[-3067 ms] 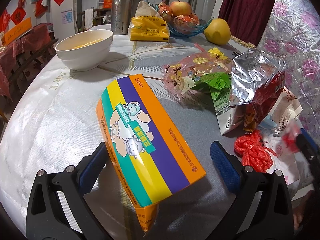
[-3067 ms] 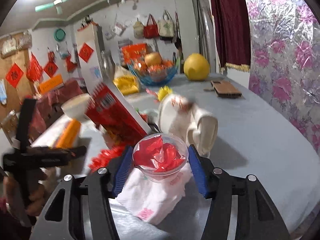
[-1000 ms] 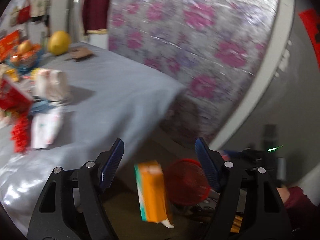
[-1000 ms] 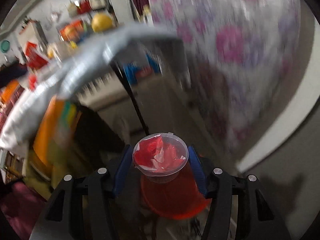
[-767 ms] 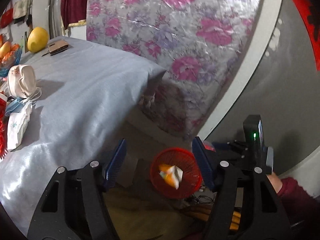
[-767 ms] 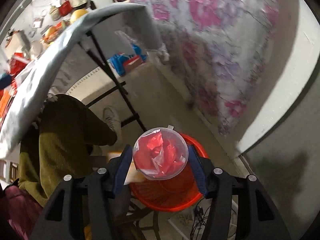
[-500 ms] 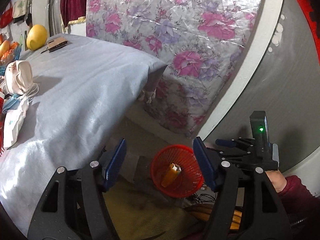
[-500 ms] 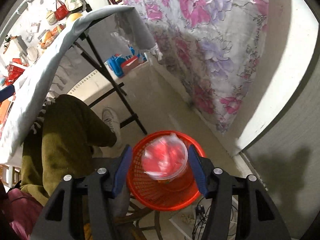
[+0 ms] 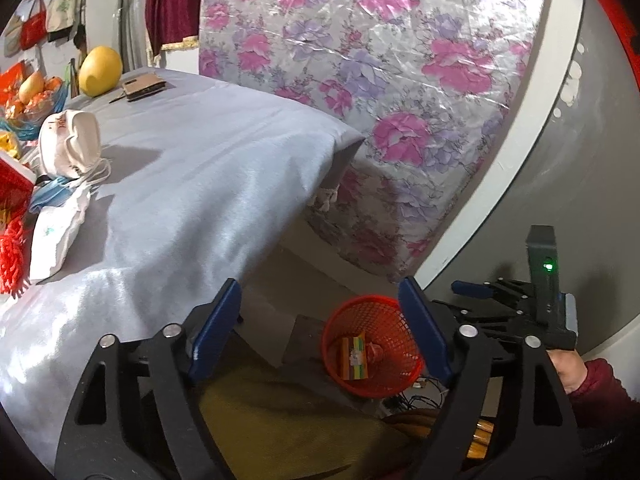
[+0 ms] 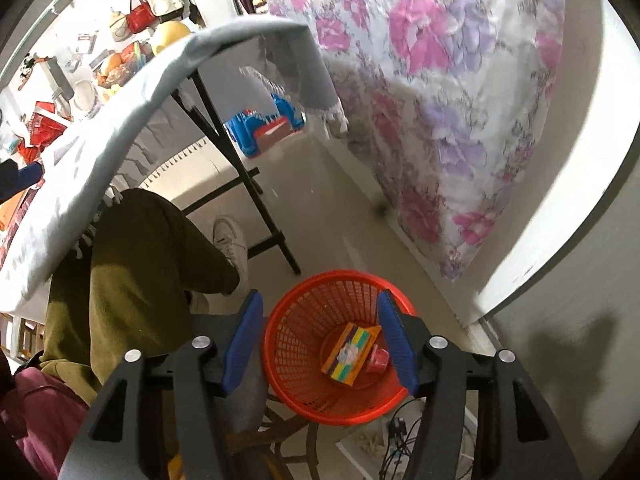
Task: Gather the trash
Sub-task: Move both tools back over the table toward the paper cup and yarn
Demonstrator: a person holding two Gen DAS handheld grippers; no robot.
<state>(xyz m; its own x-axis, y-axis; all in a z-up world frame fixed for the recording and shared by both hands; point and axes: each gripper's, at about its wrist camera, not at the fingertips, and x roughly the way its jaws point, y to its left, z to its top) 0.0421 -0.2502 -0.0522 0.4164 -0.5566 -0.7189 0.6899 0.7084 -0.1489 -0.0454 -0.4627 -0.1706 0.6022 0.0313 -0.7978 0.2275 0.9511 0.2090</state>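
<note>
While both pairs of fingers are spreading apart with nothing between them, the right gripper point(image 10: 320, 336) hangs directly above the red basket point(image 10: 296, 344) on the floor, the left gripper point(image 9: 320, 328) beside it. Inside the basket lie the striped carton point(image 10: 352, 354) and the small lidded cup point(image 10: 378, 360). A person's olive trouser leg point(image 10: 132, 264) stands left of the basket; beyond it the counter point(image 9: 192, 152) carries white wrappers point(image 9: 56, 236), a red box point(image 9: 12, 180) and fruit

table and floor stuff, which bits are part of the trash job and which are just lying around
Job: red bin, striped box and cup inside it, wrappers on the table.

Lying about: pomelo, fruit bowl, blue toy under the table.
</note>
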